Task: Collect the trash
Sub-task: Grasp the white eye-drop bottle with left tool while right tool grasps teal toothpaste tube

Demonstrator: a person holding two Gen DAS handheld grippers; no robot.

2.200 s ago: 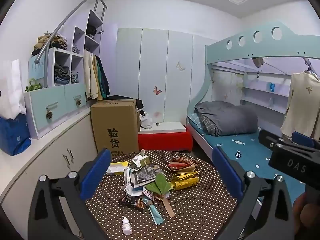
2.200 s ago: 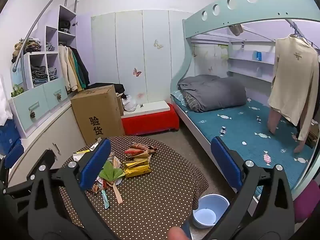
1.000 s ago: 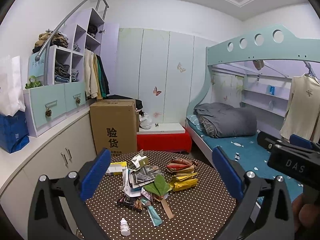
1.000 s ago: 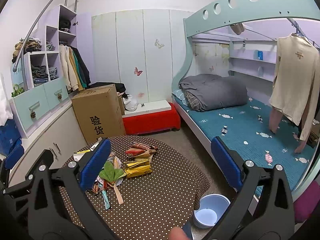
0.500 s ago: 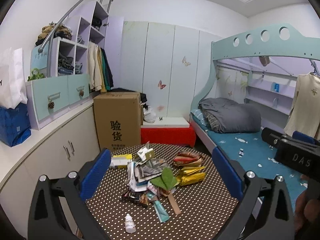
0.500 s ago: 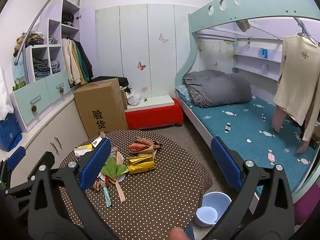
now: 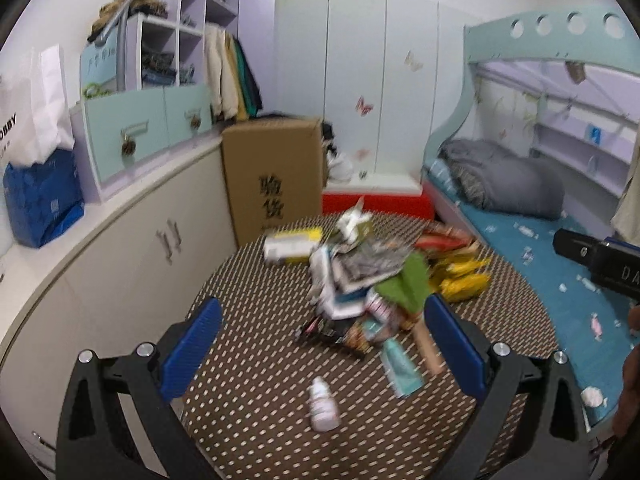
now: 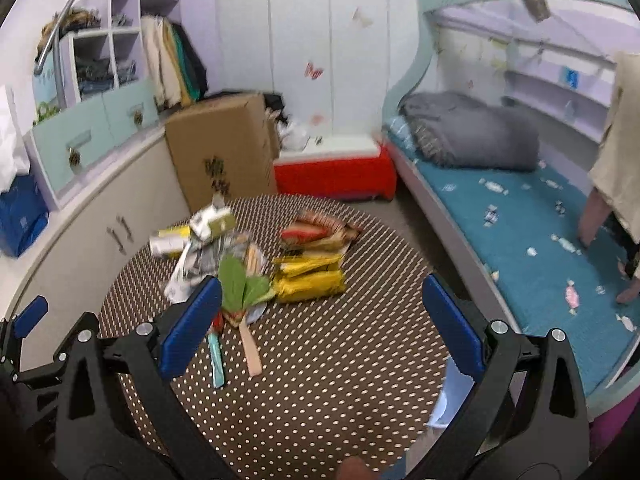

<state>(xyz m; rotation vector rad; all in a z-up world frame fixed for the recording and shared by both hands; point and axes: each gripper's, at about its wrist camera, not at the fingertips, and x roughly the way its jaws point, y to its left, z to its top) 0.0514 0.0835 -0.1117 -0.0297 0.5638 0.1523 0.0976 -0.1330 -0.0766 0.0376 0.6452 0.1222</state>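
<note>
A pile of trash (image 7: 360,280) lies on a round table (image 7: 260,420) with a brown polka-dot cloth: papers, wrappers, a green leaf-shaped fan (image 8: 242,280), yellow packets (image 8: 310,278), a teal tube (image 7: 400,368) and a small white bottle (image 7: 323,404). My left gripper (image 7: 324,348) is open and empty, above the table's near side, with the bottle between its fingers in view. My right gripper (image 8: 320,328) is open and empty, above the table to the right of the pile. A light blue bin (image 8: 446,404) stands on the floor at the table's right edge, mostly hidden.
A cardboard box (image 7: 272,176) and a red bench (image 8: 332,176) stand behind the table. White cabinets (image 7: 120,240) run along the left. A bunk bed with a teal mattress (image 8: 520,232) is at the right. The other gripper's body (image 7: 600,264) shows at right.
Both grippers have moved forward and tilted down toward the table, so the trash pile looks closer and larger. Both stay open and empty.
</note>
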